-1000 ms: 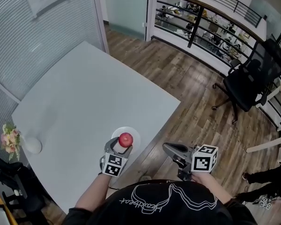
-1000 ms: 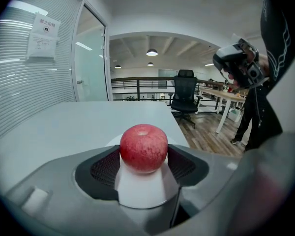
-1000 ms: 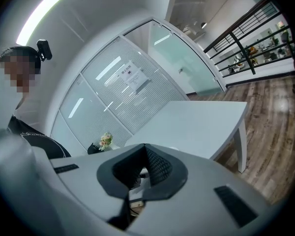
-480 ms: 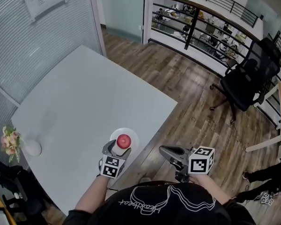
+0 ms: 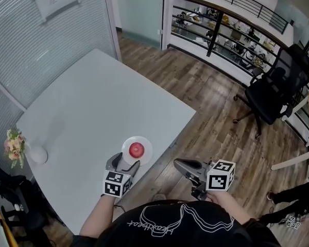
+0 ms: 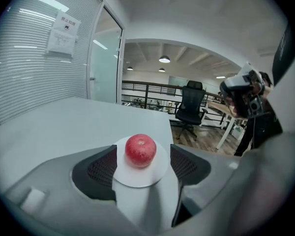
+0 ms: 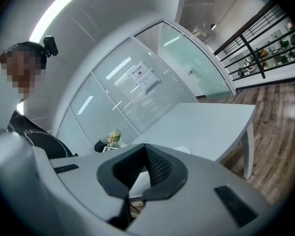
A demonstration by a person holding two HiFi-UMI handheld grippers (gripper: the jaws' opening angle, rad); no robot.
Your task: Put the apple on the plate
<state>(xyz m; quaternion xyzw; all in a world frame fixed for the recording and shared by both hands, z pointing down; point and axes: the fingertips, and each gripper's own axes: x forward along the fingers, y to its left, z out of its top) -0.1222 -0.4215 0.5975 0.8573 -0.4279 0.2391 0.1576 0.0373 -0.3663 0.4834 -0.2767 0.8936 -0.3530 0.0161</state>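
A red apple (image 5: 137, 149) rests on a small white plate (image 5: 147, 154) near the front edge of the white table (image 5: 92, 102). My left gripper (image 5: 124, 163) sits just short of the plate, toward me and a little above the tabletop. Its jaws are opening, with nothing between them. In the left gripper view the apple (image 6: 140, 150) and plate (image 6: 137, 175) lie ahead of the spread fingers (image 6: 96, 171), apart from both pads. My right gripper (image 5: 182, 164) hovers off the table's edge over the wooden floor, shut and empty, its jaws (image 7: 145, 149) meeting at the tips.
A small white vase with flowers (image 5: 16, 148) stands at the table's left corner. A black office chair (image 5: 273, 91) sits on the wooden floor to the right. Glass partition walls run behind the table, and a railing crosses the far side.
The left gripper let go of the apple, spread its jaws and drew back toward me. The apple stays on the plate. The right gripper barely shifted.
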